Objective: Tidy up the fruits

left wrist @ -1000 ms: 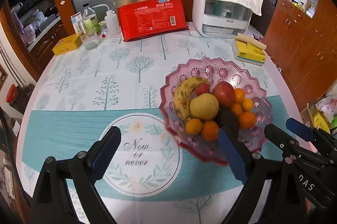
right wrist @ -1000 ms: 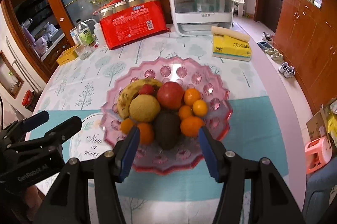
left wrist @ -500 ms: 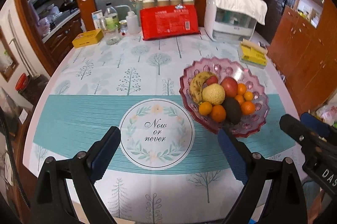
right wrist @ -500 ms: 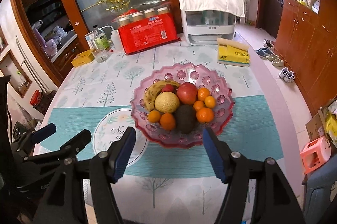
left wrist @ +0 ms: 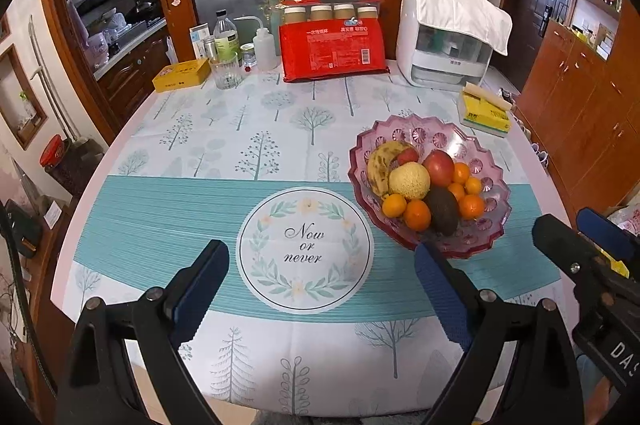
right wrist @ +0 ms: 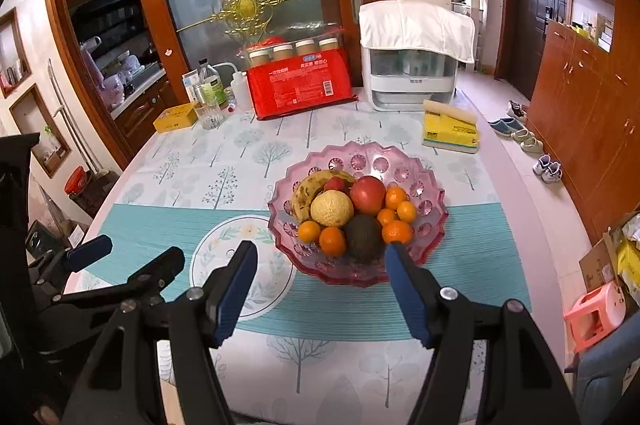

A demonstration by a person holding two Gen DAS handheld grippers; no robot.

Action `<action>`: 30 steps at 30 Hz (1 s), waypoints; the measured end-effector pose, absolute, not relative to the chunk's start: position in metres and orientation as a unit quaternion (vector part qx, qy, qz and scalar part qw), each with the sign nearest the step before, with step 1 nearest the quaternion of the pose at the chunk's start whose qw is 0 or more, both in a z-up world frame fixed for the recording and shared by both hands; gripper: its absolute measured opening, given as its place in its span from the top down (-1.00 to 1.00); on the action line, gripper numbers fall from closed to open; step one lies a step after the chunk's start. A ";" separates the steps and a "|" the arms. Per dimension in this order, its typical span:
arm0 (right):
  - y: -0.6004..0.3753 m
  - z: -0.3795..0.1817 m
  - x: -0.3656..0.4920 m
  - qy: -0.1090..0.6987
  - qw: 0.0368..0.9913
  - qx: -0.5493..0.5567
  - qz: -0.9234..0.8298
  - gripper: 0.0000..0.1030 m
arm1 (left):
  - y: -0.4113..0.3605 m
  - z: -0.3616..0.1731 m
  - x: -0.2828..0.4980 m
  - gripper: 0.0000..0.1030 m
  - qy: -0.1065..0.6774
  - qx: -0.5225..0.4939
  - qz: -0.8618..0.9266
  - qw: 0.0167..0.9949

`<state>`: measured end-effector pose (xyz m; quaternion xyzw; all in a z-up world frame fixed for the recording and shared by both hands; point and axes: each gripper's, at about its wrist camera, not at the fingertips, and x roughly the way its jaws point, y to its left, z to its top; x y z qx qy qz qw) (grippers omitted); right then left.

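**Legible text**

"Now or never" in script inside the leaf-wreath circle (left wrist: pixel 305 249) printed on the tablecloth (left wrist: pixel 160 217). "DAS", cut off, in white on the black gripper body (left wrist: pixel 618 353) at 4 o'clock. Print on the red package (left wrist: pixel 332 49) at 12 o'clock too small to read.

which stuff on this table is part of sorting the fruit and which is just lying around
Part of the job:
pink bowl
banana
melon
apple
avocado
small oranges

Just lying about:
red package
white appliance
yellow tissue pack
yellow box
bottles
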<state>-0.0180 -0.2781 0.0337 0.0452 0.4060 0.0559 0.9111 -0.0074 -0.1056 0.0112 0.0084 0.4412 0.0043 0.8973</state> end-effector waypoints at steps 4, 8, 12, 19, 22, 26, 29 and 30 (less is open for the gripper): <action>-0.278 0.030 -0.014 0.413 0.908 0.044 0.058 -0.30 | -0.110 0.009 -0.006 -0.81 0.444 0.014 0.001 0.896; -0.280 0.027 -0.010 0.420 0.905 0.045 0.053 -0.30 | -0.110 0.008 -0.005 -0.81 0.443 0.012 0.004 0.896; -0.282 0.024 -0.007 0.427 0.902 0.045 0.050 -0.31 | -0.110 0.009 -0.002 -0.81 0.443 0.011 0.005 0.896; -0.279 0.018 -0.004 0.435 0.898 0.041 0.055 -0.30 | -0.108 0.010 0.003 -0.81 0.446 0.008 0.004 0.895; -0.278 0.017 -0.003 0.437 0.897 0.040 0.058 -0.30 | -0.108 0.010 0.003 -0.81 0.446 0.006 0.005 0.895; -0.278 0.017 -0.003 0.437 0.897 0.041 0.057 -0.31 | -0.108 0.010 0.003 -0.81 0.446 0.007 0.005 0.895; -0.278 0.017 -0.003 0.437 0.897 0.043 0.056 -0.31 | -0.109 0.011 0.003 -0.81 0.446 0.007 0.004 0.895; -0.278 0.017 -0.003 0.437 0.897 0.043 0.056 -0.31 | -0.109 0.011 0.003 -0.81 0.446 0.006 0.004 0.895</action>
